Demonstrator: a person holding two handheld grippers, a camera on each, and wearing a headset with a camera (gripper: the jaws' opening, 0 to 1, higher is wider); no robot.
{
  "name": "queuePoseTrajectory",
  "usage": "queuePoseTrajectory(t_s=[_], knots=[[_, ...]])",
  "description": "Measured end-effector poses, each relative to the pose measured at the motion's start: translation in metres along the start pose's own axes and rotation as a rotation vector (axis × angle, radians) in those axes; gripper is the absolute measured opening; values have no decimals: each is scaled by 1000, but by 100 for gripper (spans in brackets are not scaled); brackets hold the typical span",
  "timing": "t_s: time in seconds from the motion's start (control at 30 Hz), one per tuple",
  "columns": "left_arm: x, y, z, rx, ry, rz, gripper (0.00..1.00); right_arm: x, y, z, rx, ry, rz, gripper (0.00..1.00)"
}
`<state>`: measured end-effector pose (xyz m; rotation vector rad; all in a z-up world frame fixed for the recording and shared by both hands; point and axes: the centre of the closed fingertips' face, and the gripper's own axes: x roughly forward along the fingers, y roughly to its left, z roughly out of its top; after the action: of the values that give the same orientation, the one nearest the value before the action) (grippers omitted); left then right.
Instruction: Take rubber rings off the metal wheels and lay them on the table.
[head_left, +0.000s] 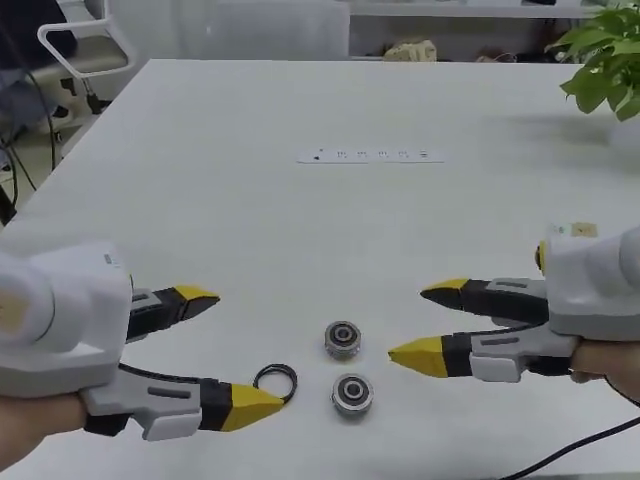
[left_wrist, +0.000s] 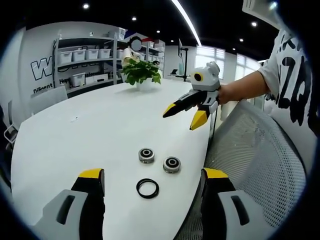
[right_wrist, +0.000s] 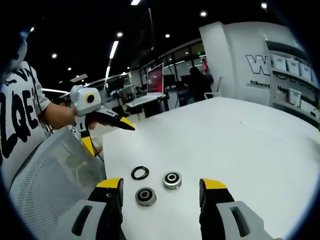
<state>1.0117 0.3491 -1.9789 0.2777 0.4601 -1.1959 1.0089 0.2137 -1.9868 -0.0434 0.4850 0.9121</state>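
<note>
A black rubber ring (head_left: 275, 379) is lying flat on the white table (head_left: 300, 220), near its front edge, with its opening facing straight up; being round, it is showing no long axis. Two metal wheels (head_left: 343, 339) (head_left: 352, 394) are lying on their sides just to its right, close together but apart, their bores pointing up. The left gripper (head_left: 250, 348) is being held with its jaws spread wide and empty, the ring sitting close by its nearer yellow tip. The right gripper (head_left: 408, 322) is being held beside the wheels, jaws parted and gripping nothing. A potted plant (head_left: 605, 60) is standing at the far right.
</note>
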Motion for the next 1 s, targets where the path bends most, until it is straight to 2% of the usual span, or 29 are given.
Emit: queuePoseTrajectory(t_s=[0.23,0.47,0.7,1.0], knots=[[0,3,0,0,4,2,79,-8,-2,-11,-27,26,-23,61],[2,0,-2,-3,9,-5,79,-17,0,-18,-54,40,-38,64],[1,0,-1,10,12,-4,79,-23,7,-21,-69,45,-37,67],[-1,-2,-1,8,11,0,79,-29,16,-31,-131,86,-31,70]])
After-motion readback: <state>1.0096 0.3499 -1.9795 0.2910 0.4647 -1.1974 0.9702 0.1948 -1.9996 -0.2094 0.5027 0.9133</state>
